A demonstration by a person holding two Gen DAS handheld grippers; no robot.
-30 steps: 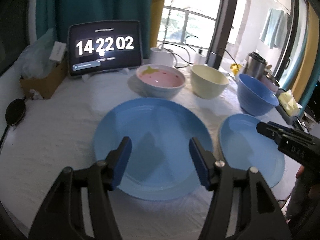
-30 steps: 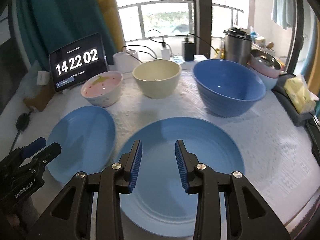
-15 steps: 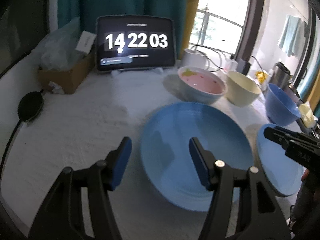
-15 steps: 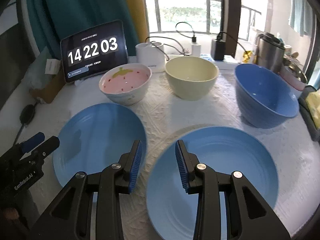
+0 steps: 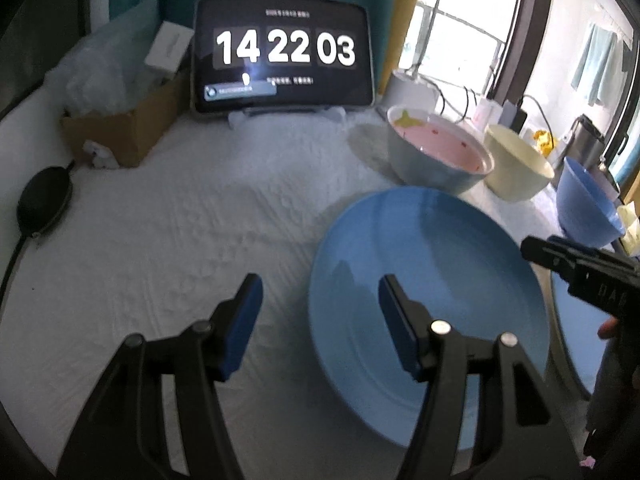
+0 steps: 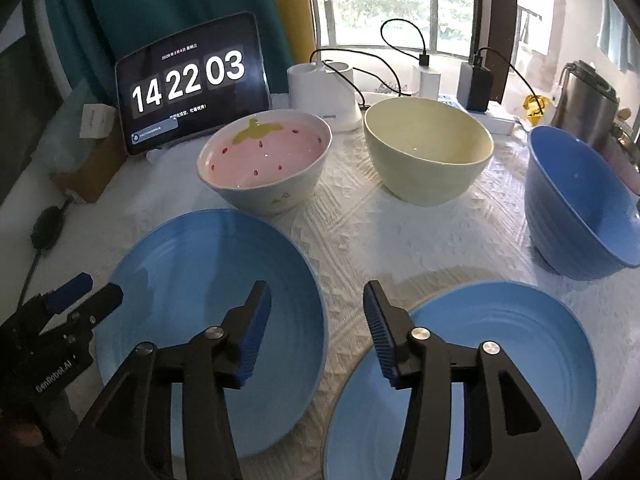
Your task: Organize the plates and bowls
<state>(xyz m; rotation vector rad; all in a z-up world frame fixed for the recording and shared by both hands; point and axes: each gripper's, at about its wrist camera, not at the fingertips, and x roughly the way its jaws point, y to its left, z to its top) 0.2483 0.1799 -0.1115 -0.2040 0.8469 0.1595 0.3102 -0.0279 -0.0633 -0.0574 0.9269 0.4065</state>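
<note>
- Looking down both sets of tongs at a white textured tablecloth (image 6: 352, 232) with two plates in front and three bowls in a row behind them.
- The strawberry bowl (image 6: 266, 168), pink inside with a green leaf mark and red seed dots, holds nothing I can see.
- Beside it the cream bowl (image 6: 428, 156) is bare inside, and the deep blue bowl (image 6: 576, 208) at the right end holds nothing either.
- The left blue plate (image 6: 208, 300) is glossy, ringed with faint ridges, nothing on it; it lies just in front of the strawberry bowl.
- The right blue plate (image 6: 500, 368) is the same make, also bare, lying near its twin without touching.
- My left gripper (image 5: 320, 320) is spread wide and holds nothing; it hangs over that plate's left rim, one pad above cloth, the other above the plate.
- My right gripper (image 6: 318, 332) is spread too, empty, hanging over the gap between the two plates.
- At the back a tablet clock (image 6: 188, 80) reads 14 22 03, with a cardboard box (image 5: 124, 128) of clear plastic bags to its left.
</note>
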